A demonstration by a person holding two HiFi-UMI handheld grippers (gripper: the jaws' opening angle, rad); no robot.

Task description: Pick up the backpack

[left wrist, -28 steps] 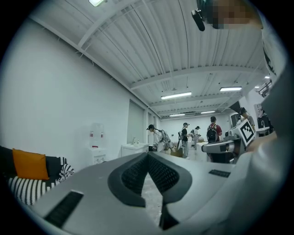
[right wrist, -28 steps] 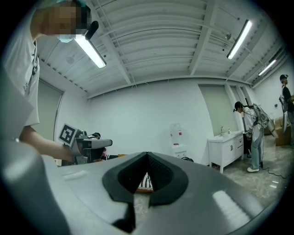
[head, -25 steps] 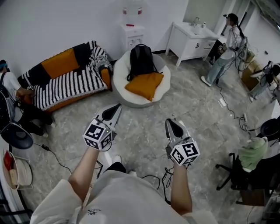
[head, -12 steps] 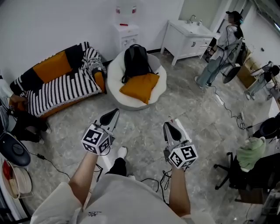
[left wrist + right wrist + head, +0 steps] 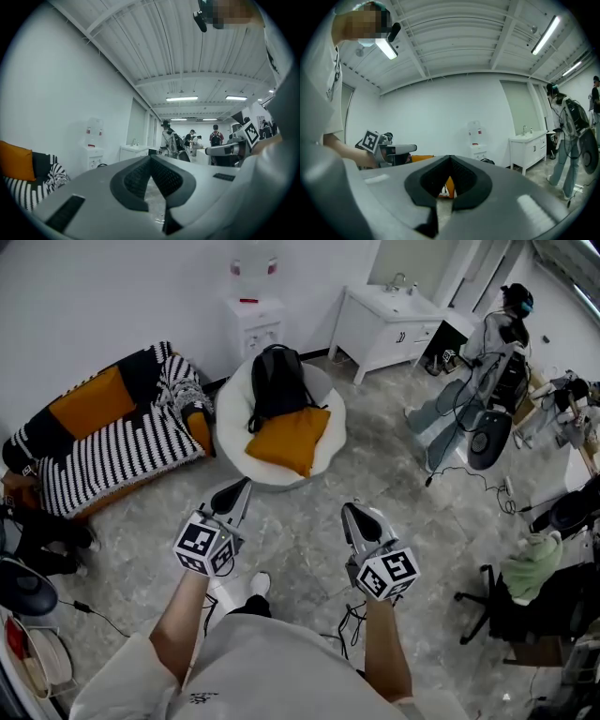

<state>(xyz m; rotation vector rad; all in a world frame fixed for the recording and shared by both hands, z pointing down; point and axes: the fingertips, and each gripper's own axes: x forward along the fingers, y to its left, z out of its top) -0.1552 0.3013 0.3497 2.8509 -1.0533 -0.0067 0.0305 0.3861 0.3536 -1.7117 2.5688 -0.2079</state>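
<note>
I hold both grippers level above the grey marbled floor (image 5: pixel 398 474), close to my body. The left gripper (image 5: pixel 242 487) has its jaws pressed together with nothing between them. The right gripper (image 5: pixel 352 512) is closed the same way and is also empty.

The black backpack (image 5: pixel 277 381) stands upright on the round white seat (image 5: pixel 228 418) across the floor, well apart from both grippers. An orange cushion (image 5: pixel 289 437) lies on the seat on the near side of the backpack, touching its lower part.

Left of the seat is a black-and-white striped sofa (image 5: pixel 112 451) with orange patches. By the far wall behind the seat stands a white water dispenser (image 5: pixel 251 320), and to its right a white sink cabinet (image 5: pixel 384 320). A person (image 5: pixel 497 343) stands at the far right among cables and gear.
</note>
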